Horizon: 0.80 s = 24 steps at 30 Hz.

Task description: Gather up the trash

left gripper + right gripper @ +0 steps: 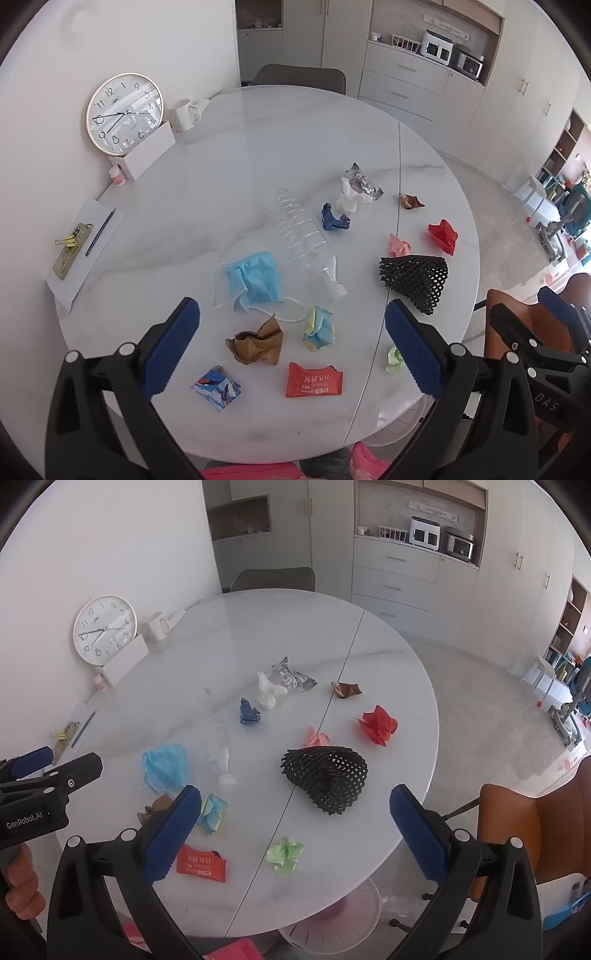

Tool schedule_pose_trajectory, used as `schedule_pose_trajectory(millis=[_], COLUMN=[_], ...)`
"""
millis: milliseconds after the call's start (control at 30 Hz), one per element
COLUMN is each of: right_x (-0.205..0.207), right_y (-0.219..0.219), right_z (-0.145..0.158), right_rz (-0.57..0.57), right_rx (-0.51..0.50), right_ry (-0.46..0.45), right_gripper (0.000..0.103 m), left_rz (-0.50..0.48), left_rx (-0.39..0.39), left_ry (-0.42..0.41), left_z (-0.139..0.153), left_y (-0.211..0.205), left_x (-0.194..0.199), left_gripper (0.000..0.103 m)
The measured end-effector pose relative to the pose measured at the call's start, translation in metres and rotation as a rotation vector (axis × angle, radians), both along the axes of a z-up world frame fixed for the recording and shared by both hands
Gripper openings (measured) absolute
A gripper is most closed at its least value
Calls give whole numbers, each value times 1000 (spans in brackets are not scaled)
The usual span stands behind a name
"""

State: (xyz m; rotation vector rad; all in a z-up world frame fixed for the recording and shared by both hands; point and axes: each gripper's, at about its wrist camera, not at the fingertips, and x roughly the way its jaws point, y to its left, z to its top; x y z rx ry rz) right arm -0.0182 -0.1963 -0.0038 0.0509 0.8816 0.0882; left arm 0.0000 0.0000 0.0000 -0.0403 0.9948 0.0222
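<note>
A round white marble table (229, 155) is strewn with trash, and places are given here from the clear plastic bottle (306, 240) that lies on its side near the middle. Just beside its capped end a blue face mask (253, 280) is spread, one ear loop trailing toward a crumpled brown paper (258, 341). Next to that paper a yellow-and-blue paper ball (319, 328) is found, and nearer the table edge a red wrapper (314, 380) and a blue printed packet (216, 387) are laid flat. Beyond the bottle's base a dark blue crumple (334, 218), a white tissue (351, 199) and a silver snack bag (364, 182) touching it are grouped. Further from the bottle, across the table seam, a small brown wrapper (410, 201), a red paper ball (443, 234), a pink ball (399, 245), one black foam net (415, 278) and a green ball (285, 854) are scattered.

Thirteen pieces of trash are counted, one of each kind.

On the far side of the bottle, against the wall, one clock (123, 112) is propped behind a white box (149, 155), with one mug (183, 114) and a small jar (117, 175) near it. One notepad (83, 254) carrying a pen and a binder clip is placed at the edge.

The left gripper (291, 345) is held wide open above the brown paper and the red wrapper, with nothing grasped. The right gripper (295, 829) is likewise spread empty over the green ball, well apart from the net. Nothing is seen standing between either gripper and the trash below it.
</note>
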Motion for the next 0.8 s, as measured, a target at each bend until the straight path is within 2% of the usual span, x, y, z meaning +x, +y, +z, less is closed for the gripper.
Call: schedule_pose_trajectory(millis=[800], right_x=[4], right_y=[1], right_z=[-2], right_rz=[2], right_rx=[5], right_ry=[11], right_gripper=[101], left_rz=[2], left_rx=[-1], left_ry=[0], left_z=[-1], left_y=[0], left_x=[0], left_gripper=[97])
